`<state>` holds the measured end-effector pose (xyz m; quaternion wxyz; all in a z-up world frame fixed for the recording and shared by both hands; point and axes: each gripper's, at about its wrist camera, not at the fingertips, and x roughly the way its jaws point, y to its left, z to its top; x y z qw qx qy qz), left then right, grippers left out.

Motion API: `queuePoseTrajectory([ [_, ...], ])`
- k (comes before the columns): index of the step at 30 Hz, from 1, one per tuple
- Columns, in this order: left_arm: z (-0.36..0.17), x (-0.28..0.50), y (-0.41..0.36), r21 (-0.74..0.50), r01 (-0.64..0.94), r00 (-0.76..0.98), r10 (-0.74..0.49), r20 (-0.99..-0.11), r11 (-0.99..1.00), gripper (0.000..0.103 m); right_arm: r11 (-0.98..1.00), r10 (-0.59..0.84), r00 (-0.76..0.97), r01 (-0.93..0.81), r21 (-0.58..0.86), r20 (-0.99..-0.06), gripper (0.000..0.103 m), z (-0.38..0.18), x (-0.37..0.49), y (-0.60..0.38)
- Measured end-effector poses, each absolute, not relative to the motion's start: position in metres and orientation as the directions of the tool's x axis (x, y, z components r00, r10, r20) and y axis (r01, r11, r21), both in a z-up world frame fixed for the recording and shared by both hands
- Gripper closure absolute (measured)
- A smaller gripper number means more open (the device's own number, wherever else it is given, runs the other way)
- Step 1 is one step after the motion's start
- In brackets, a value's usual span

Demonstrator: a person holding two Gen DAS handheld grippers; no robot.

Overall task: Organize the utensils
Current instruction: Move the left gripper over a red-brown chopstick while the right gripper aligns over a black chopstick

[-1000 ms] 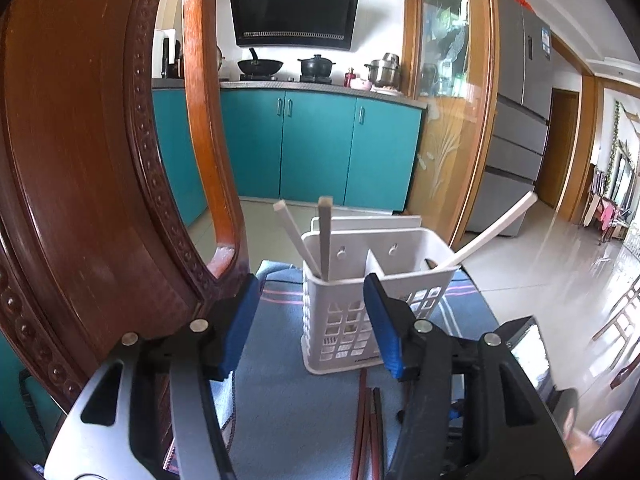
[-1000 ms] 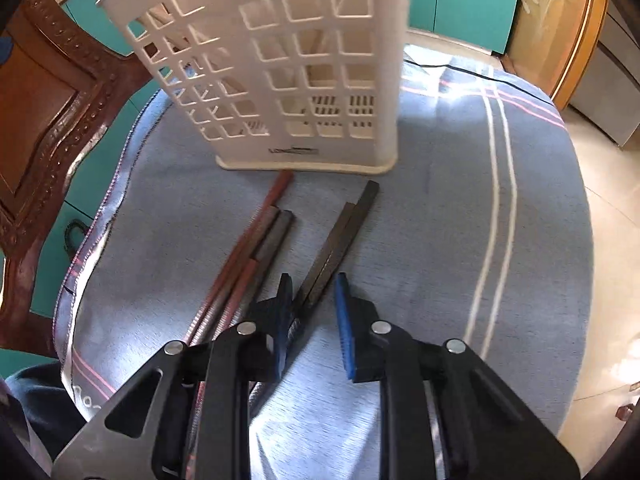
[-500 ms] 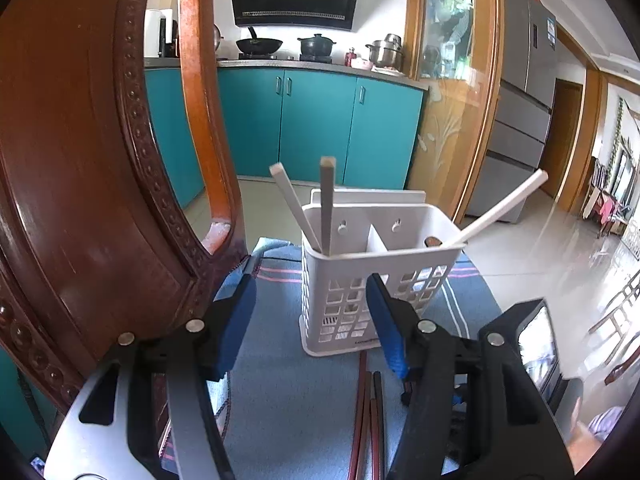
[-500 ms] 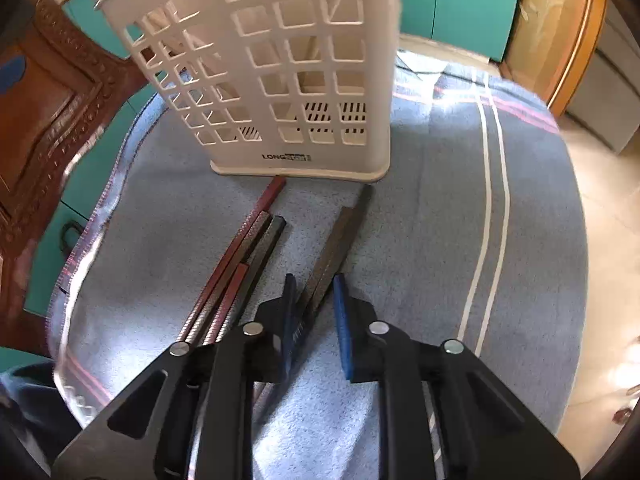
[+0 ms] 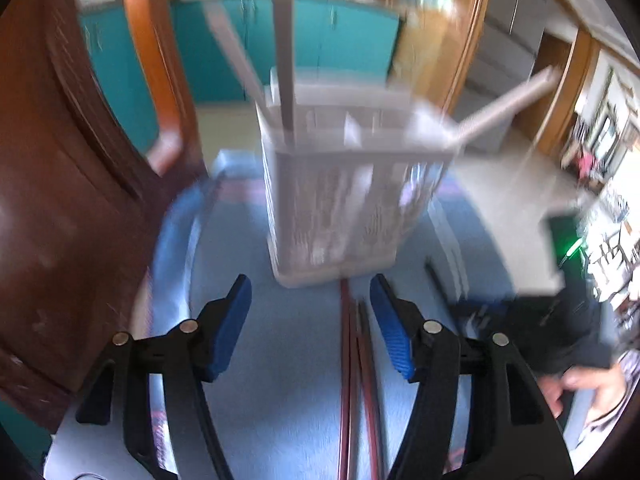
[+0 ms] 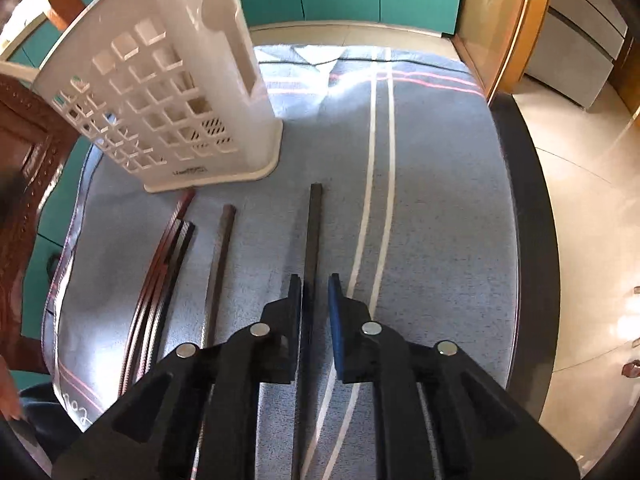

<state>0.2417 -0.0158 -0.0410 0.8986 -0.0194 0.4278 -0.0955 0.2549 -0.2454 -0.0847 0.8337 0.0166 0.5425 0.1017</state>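
Pinching a dark chopstick [image 6: 312, 240], the right gripper [image 6: 314, 292] has its fingers [image 6: 295, 300] narrowed almost together around the stick's near half; the jaws have just been closing on it. That chopstick points straight away from the camera across the blue-grey striped cloth [image 6: 432, 208] covering the worktop [image 6: 516, 184], its far tip stopping well short of the cloth's far edge. Just to its left lies a second dark chopstick [image 6: 221, 264], apart from the held one. Further left, a bundle of reddish-brown chopsticks [image 6: 160, 280] lies pressed side by side, the tips reaching the base of the white utensil basket [image 6: 168, 92].

Over on the other view, badly smeared by motion, the left gripper [image 5: 310, 320] hangs with its blue fingers [image 5: 230, 324] spread wide and nothing between them. The reddish-brown chopsticks [image 5: 352, 360] run up the middle of the cloth [image 5: 280, 360], beneath the gap, toward the basket [image 5: 340, 208]. The basket stands upright on the cloth beyond the fingertips, with pale chopsticks [image 5: 286, 60] sticking up from its left compartment and another pale chopstick [image 5: 504, 108] leaning out to the right. A carved wooden chair back [image 5: 80, 160] fills the left side. At the lower right edge, a person's hand [image 5: 588, 388] shows beside the black body of the other gripper.
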Motion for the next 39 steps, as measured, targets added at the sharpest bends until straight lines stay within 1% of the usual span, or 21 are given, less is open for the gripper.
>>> queuePoseTrajectory([
  [1, -0.053, 0.247, -0.018, -0.120, 0.154, 0.571, -0.188, -0.799, 0.981, 0.050, 0.979, 0.187, 0.396, -0.151, 0.138, -0.899, 0.088, -0.084, 0.256, -0.248],
  [3, -0.072, 0.253, -0.021, -0.134, 0.150, 0.502, -0.192, -0.843, 0.980, 0.050, 0.978, 0.190, 0.401, -0.153, 0.139, -0.896, 0.085, -0.083, 0.257, -0.246],
  [4, -0.082, 0.256, -0.023, -0.138, 0.149, 0.467, -0.193, -0.863, 0.979, 0.050, 0.978, 0.194, 0.400, -0.155, 0.142, -0.896, 0.081, -0.084, 0.257, -0.245],
  [5, -0.089, 0.258, -0.026, -0.135, 0.153, 0.445, -0.191, -0.875, 0.979, 0.050, 0.977, 0.194, 0.398, -0.156, 0.143, -0.897, 0.079, -0.084, 0.257, -0.244],
  [7, -0.099, 0.259, -0.034, -0.125, 0.172, 0.415, -0.187, -0.891, 0.977, 0.050, 0.977, 0.192, 0.394, -0.159, 0.139, -0.899, 0.079, -0.086, 0.254, -0.241],
  [12, -0.111, 0.253, -0.054, -0.083, 0.223, 0.401, -0.169, -0.901, 0.971, 0.049, 0.978, 0.184, 0.389, -0.162, 0.130, -0.903, 0.078, -0.086, 0.254, -0.237],
  [15, -0.111, 0.253, -0.058, -0.066, 0.224, 0.408, -0.155, -0.900, 0.972, 0.048, 0.979, 0.182, 0.389, -0.161, 0.128, -0.903, 0.075, -0.087, 0.252, -0.240],
  [17, -0.109, 0.255, -0.056, -0.024, 0.198, 0.419, -0.107, -0.902, 0.980, 0.047, 0.979, 0.180, 0.390, -0.159, 0.126, -0.903, 0.074, -0.087, 0.253, -0.241],
  [21, -0.109, 0.261, -0.047, -0.057, 0.178, 0.407, -0.126, -0.905, 0.982, 0.047, 0.981, 0.172, 0.387, -0.154, 0.121, -0.906, 0.074, -0.088, 0.251, -0.244],
  [22, -0.108, 0.260, -0.047, -0.052, 0.181, 0.411, -0.124, -0.903, 0.982, 0.052, 0.981, 0.171, 0.386, -0.153, 0.120, -0.906, 0.074, -0.089, 0.252, -0.244],
  [23, -0.107, 0.261, -0.048, -0.061, 0.186, 0.410, -0.134, -0.902, 0.981, 0.063, 0.981, 0.169, 0.385, -0.153, 0.119, -0.907, 0.074, -0.090, 0.253, -0.244],
  [24, -0.106, 0.261, -0.051, -0.082, 0.200, 0.404, -0.158, -0.901, 0.976, 0.067, 0.981, 0.169, 0.384, -0.152, 0.118, -0.908, 0.074, -0.091, 0.253, -0.244],
  [26, -0.108, 0.258, -0.051, -0.084, 0.212, 0.399, -0.165, -0.902, 0.974, 0.068, 0.981, 0.168, 0.383, -0.155, 0.116, -0.908, 0.074, -0.092, 0.254, -0.243],
  [29, -0.108, 0.255, -0.066, -0.017, 0.238, 0.414, -0.117, -0.903, 0.971, 0.068, 0.981, 0.166, 0.382, -0.158, 0.113, -0.909, 0.074, -0.095, 0.257, -0.239],
  [30, -0.108, 0.256, -0.068, -0.017, 0.234, 0.417, -0.116, -0.902, 0.972, 0.068, 0.981, 0.165, 0.381, -0.158, 0.112, -0.910, 0.073, -0.096, 0.257, -0.239],
  [31, -0.107, 0.257, -0.069, -0.027, 0.225, 0.417, -0.122, -0.901, 0.974, 0.077, 0.981, 0.164, 0.381, -0.157, 0.111, -0.910, 0.073, -0.096, 0.258, -0.239],
  [32, -0.106, 0.259, -0.067, -0.047, 0.217, 0.413, -0.135, -0.901, 0.975, 0.090, 0.981, 0.163, 0.380, -0.157, 0.110, -0.910, 0.073, -0.097, 0.258, -0.239],
  [34, -0.110, 0.258, -0.052, -0.094, 0.191, 0.401, -0.166, -0.901, 0.977, 0.090, 0.981, 0.162, 0.380, -0.158, 0.108, -0.911, 0.073, -0.098, 0.258, -0.238],
  [36, -0.112, 0.259, -0.040, -0.109, 0.182, 0.405, -0.176, -0.897, 0.977, 0.090, 0.981, 0.161, 0.380, -0.159, 0.107, -0.911, 0.073, -0.099, 0.258, -0.238],
  [39, -0.098, 0.252, -0.029, -0.158, 0.195, 0.416, -0.228, -0.880, 0.968, 0.090, 0.982, 0.159, 0.381, -0.157, 0.106, -0.911, 0.073, -0.099, 0.257, -0.238],
])
